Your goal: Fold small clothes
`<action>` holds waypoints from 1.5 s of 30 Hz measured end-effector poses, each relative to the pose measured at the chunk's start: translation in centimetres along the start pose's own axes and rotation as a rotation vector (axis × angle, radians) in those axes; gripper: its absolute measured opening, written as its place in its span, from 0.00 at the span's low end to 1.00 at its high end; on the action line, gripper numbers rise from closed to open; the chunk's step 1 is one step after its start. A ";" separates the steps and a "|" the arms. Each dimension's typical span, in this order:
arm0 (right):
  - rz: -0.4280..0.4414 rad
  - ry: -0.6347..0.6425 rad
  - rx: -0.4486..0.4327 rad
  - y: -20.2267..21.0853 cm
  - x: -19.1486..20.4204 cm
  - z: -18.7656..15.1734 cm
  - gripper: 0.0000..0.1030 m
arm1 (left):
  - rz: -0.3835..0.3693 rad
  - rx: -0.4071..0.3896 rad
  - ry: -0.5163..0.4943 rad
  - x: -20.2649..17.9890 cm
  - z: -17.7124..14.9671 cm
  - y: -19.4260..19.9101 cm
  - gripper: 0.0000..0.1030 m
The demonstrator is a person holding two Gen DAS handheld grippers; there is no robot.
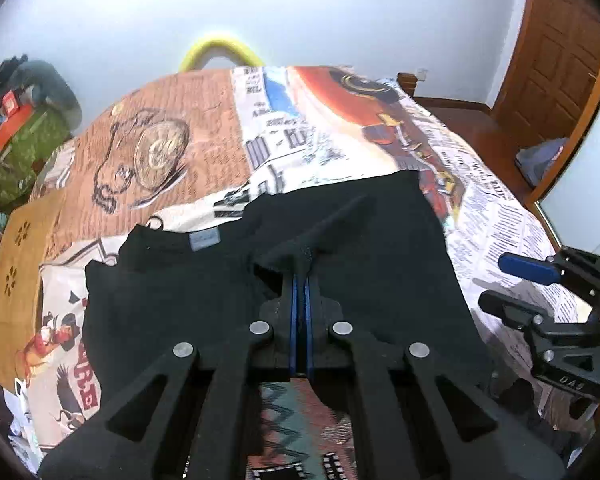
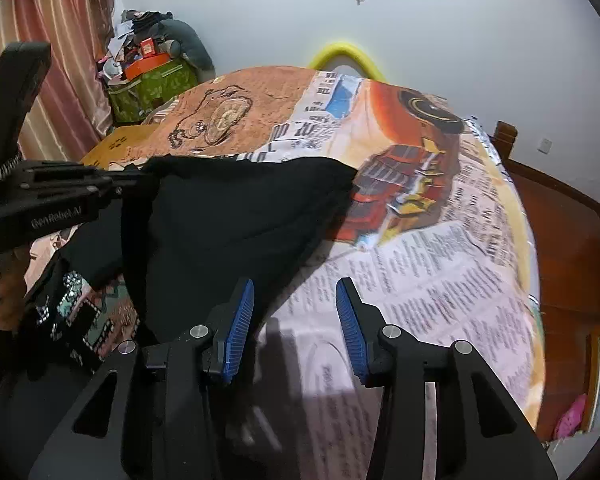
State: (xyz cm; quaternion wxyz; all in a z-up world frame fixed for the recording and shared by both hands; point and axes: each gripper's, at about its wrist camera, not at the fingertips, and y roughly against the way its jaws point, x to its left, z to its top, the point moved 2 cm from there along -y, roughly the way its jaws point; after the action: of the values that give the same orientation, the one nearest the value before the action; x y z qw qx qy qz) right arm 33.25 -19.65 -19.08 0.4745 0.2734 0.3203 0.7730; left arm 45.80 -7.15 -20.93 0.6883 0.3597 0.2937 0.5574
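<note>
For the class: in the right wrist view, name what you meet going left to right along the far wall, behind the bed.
Striped curtain → green bag piled with clutter → yellow curved bar → wall socket.

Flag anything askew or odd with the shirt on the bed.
The black shirt lies crooked and partly bunched on the bedspread, and its near edge hangs off the bed. The shut left gripper sits on it; nothing looks damaged.

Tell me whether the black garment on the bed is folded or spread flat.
Partly folded, not flat: the black garment is doubled over itself, one edge lifted off the bedspread toward the shut left claw.
</note>
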 end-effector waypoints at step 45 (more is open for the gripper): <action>-0.136 -0.115 -0.029 -6.9 -3.8 9.7 0.04 | 0.200 0.070 0.227 16.1 0.9 -5.9 0.07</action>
State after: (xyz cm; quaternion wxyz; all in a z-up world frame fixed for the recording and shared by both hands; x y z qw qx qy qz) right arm 45.70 -18.43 -18.47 0.5474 0.2879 0.2991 0.7266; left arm 53.14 7.72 -25.37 0.5787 0.3457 0.3516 0.6496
